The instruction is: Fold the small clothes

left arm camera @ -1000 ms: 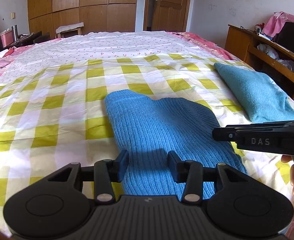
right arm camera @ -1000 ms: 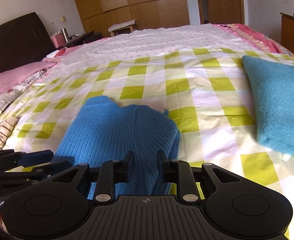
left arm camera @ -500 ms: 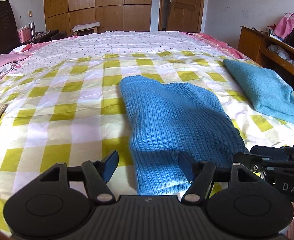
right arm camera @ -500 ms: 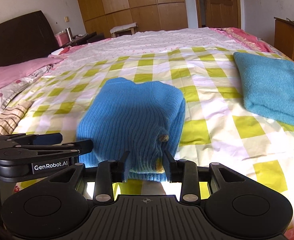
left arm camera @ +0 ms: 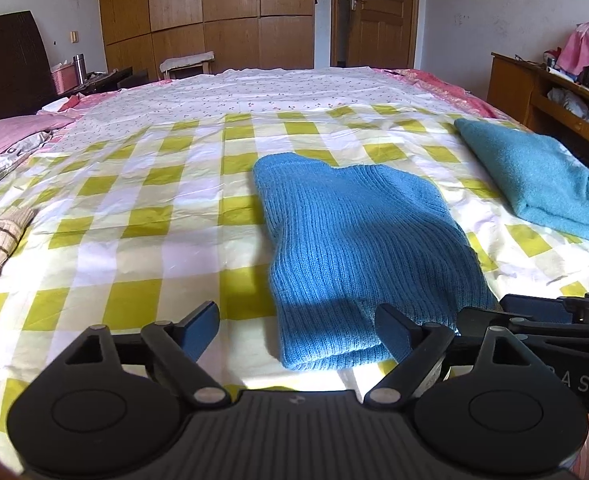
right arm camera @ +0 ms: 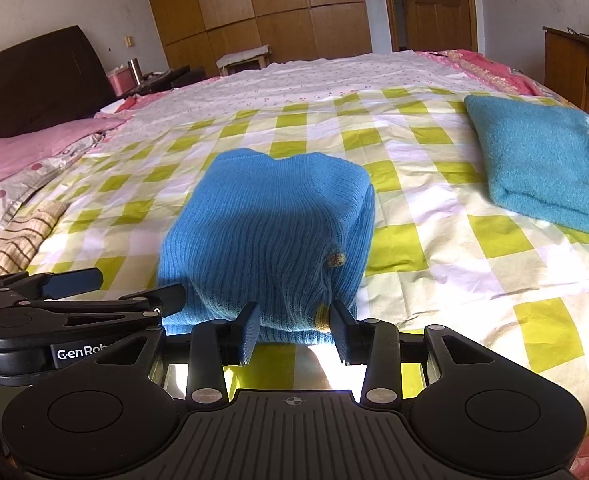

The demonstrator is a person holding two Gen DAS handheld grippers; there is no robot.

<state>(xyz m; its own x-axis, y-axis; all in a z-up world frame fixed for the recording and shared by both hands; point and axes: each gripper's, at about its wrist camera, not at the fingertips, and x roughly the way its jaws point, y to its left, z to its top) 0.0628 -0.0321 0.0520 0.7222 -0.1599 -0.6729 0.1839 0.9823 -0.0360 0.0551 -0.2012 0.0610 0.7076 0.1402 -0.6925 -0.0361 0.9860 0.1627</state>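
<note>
Blue ribbed sweater (left arm camera: pixel 358 248) lies folded on the bed's checked sheet (left arm camera: pixel 142 216), teal folded garment (left arm camera: pixel 534 176) well apart to its right. Left tool (left arm camera: pixel 298 328) opening wide, nothing gripped, sweater hem between its jaws. Right tool (right arm camera: pixel 294 330) also opening, pads just off the near hem, released.
</note>
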